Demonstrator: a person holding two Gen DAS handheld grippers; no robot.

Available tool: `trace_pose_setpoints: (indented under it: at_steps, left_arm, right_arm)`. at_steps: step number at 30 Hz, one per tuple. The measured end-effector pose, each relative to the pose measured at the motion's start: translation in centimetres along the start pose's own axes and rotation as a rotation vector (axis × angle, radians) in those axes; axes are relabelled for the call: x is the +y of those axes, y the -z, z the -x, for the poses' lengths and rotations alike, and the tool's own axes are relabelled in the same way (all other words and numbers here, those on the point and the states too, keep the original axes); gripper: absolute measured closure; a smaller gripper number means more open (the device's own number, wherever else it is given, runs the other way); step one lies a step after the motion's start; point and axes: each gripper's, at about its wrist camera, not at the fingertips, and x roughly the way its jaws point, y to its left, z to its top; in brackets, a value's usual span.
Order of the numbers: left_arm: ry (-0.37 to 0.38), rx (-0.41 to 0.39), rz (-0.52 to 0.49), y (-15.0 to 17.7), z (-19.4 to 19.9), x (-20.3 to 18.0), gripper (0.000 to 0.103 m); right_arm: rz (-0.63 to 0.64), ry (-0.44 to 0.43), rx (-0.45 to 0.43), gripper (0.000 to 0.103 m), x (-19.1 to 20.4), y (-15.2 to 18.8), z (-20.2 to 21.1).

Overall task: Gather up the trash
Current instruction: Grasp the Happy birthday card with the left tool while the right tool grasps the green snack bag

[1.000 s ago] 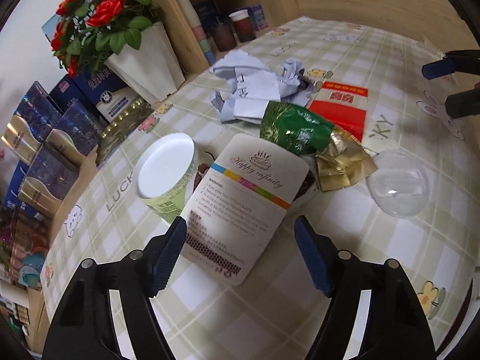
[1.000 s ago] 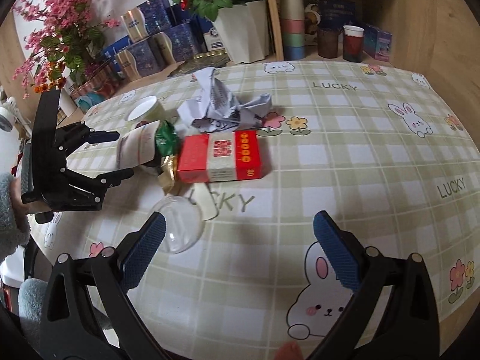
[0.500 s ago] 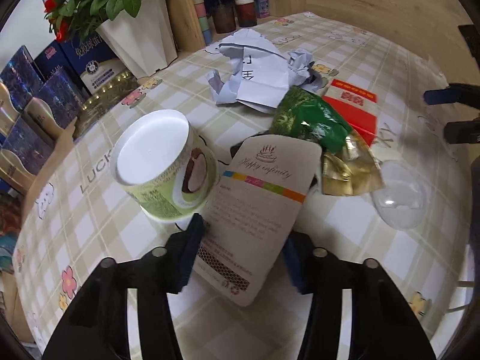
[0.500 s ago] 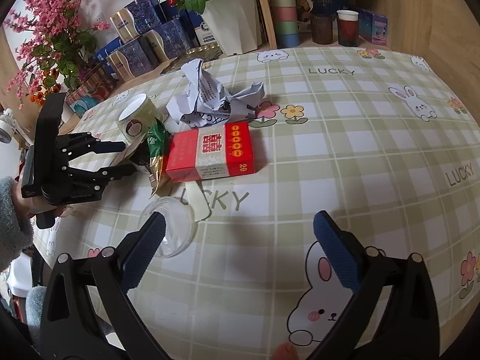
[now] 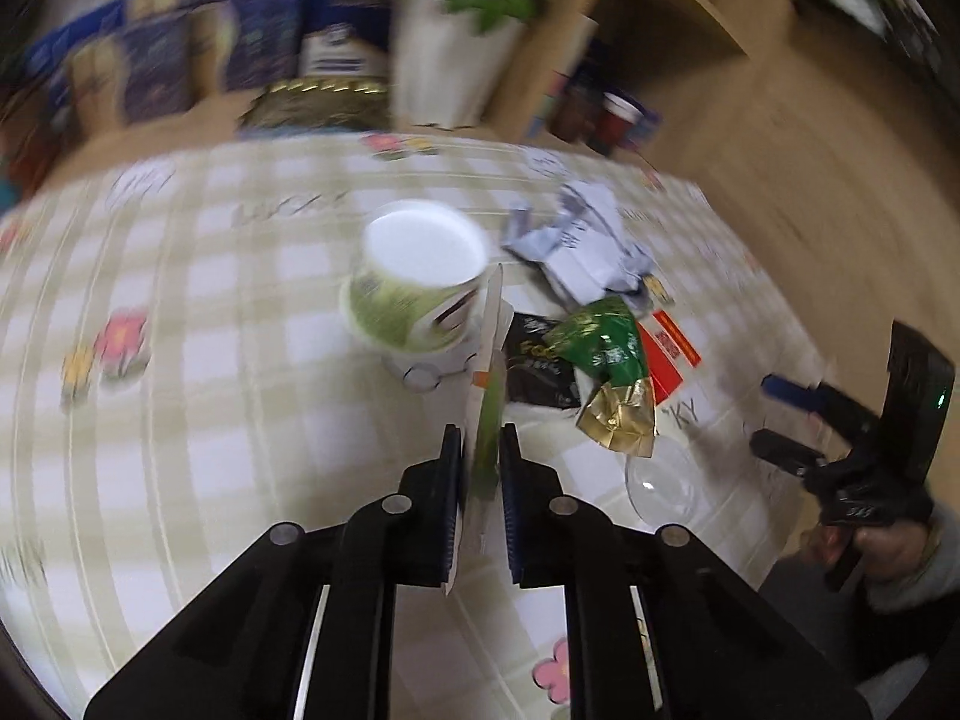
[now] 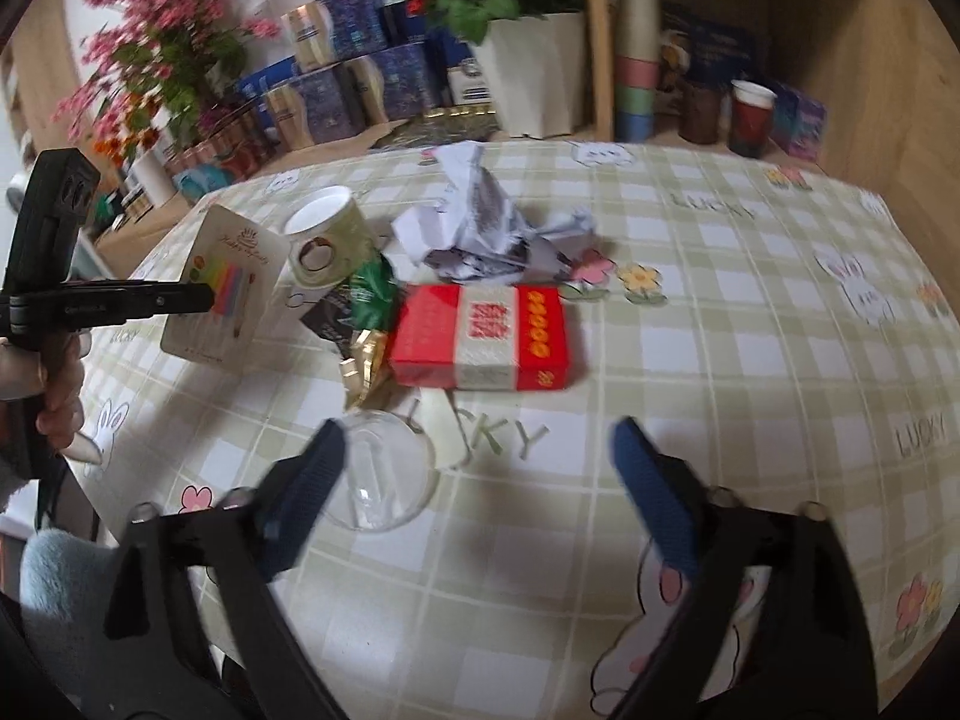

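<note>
1. Jaws of our left gripper (image 5: 481, 468) pinch the flat candle card (image 6: 223, 282), lifted edge-on above the table (image 6: 720, 360).
2. Our right gripper (image 6: 474, 468) hovers with jaws spread over a clear plastic dome (image 6: 378, 471).
3. Crumpled paper (image 6: 486, 222), glossy red box (image 6: 480, 336) lie beyond.

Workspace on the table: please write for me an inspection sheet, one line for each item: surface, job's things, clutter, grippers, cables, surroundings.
Surface: checked tablecloth with rabbit, flower and LUCKY prints.
Job's things: candle card lifted off the cloth; paper cup, crumpled paper, green and gold wrapper, red box, clear plastic lid lying on the cloth.
Clutter: nothing seen beyond the trash.
Grippers: left gripper shut on the card's edge; right gripper open above the cloth, empty.
Cables: nothing seen.
Surroundings: white pot of red roses, blue boxes, stacked cups on a wooden shelf.
</note>
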Motion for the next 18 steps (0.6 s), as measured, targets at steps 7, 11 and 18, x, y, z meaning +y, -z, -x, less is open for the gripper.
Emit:
trace_pose_setpoints:
  at_steps: [7,11,18]
  left_arm:
    - [-0.022,-0.042,0.129,3.3,2.9,1.1,0.09]
    - [-0.028,-0.062,0.164,5.0,4.2,1.3,0.09]
    - [-0.006,-0.087,0.236,6.3,5.1,2.2,0.091]
  right_arm:
    - [0.084,-0.051,0.001,0.047,2.6,-3.2,-2.2]
    - [0.116,-0.046,0.013,0.047,4.2,-5.2,-4.6]
    - [0.252,0.072,0.118,0.058,6.9,-6.9,-9.2]
